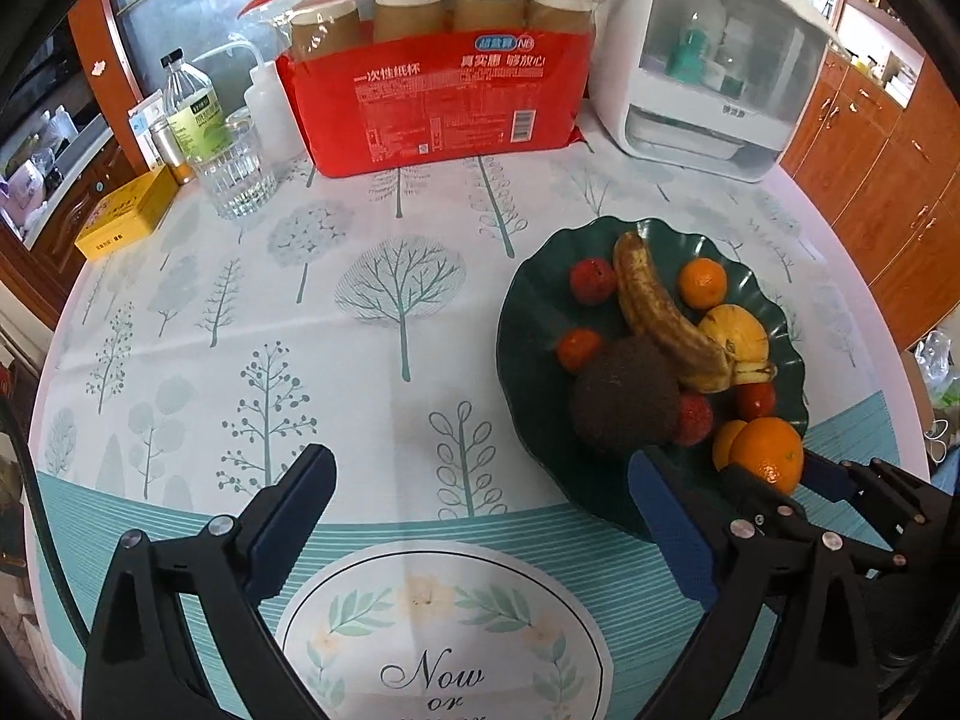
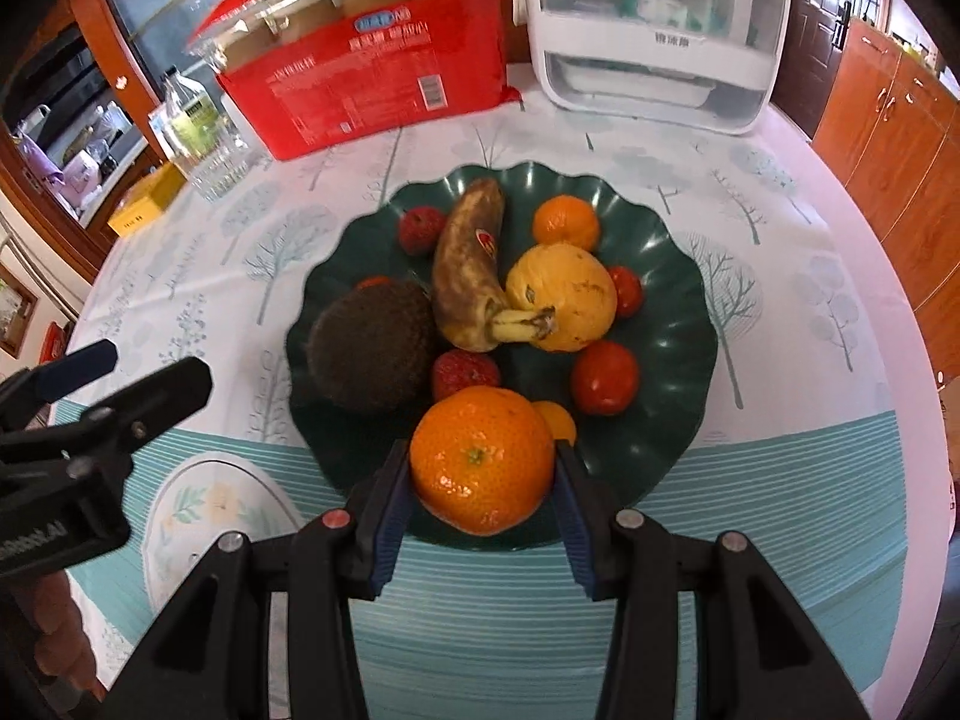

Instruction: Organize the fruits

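Fingers of the right gripper [image 2: 483, 480] clasp the orange [image 2: 483, 459] above the green plate [image 2: 672, 420]; left gripper [image 1: 480, 516] gapes empty; lower gently into a free gap, then release.

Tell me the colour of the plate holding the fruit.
Dark green, with a scalloped rim: the plate shows best in the right wrist view.

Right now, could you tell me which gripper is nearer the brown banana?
Right. The right gripper, gripping an orange, hangs over the plate's near edge; the left gripper stands open beside the plate, off the banana.
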`<act>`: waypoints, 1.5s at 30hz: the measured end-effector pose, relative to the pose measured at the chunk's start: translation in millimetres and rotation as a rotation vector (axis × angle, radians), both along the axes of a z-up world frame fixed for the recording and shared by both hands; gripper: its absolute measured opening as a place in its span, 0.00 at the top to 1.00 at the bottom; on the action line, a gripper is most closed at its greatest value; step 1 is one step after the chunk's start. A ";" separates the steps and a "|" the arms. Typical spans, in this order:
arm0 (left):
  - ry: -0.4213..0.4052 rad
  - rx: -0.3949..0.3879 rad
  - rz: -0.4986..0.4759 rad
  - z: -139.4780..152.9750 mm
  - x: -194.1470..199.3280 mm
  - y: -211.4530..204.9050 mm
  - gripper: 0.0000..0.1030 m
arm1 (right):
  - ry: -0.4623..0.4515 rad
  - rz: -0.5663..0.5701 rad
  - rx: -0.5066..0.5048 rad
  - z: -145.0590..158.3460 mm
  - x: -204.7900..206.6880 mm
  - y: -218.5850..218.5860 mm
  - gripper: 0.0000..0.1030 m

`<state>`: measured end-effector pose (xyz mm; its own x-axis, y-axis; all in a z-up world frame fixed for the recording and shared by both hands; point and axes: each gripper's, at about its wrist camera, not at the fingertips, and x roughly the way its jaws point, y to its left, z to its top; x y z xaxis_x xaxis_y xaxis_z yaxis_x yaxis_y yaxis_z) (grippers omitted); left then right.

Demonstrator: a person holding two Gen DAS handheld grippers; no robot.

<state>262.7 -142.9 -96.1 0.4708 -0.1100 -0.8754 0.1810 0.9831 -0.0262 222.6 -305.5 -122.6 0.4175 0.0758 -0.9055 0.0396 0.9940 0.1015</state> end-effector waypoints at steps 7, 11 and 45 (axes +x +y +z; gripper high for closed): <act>0.015 0.006 -0.007 -7.2 1.8 -3.8 0.05 | 0.024 0.035 0.003 -10.8 7.0 4.1 0.55; 0.016 0.003 -0.004 -6.2 0.6 -2.3 0.05 | 0.013 0.046 0.013 -8.0 7.5 6.9 0.55; -0.040 -0.006 -0.011 46.4 -105.1 49.3 0.05 | -0.021 0.006 0.069 48.1 -84.3 42.0 0.55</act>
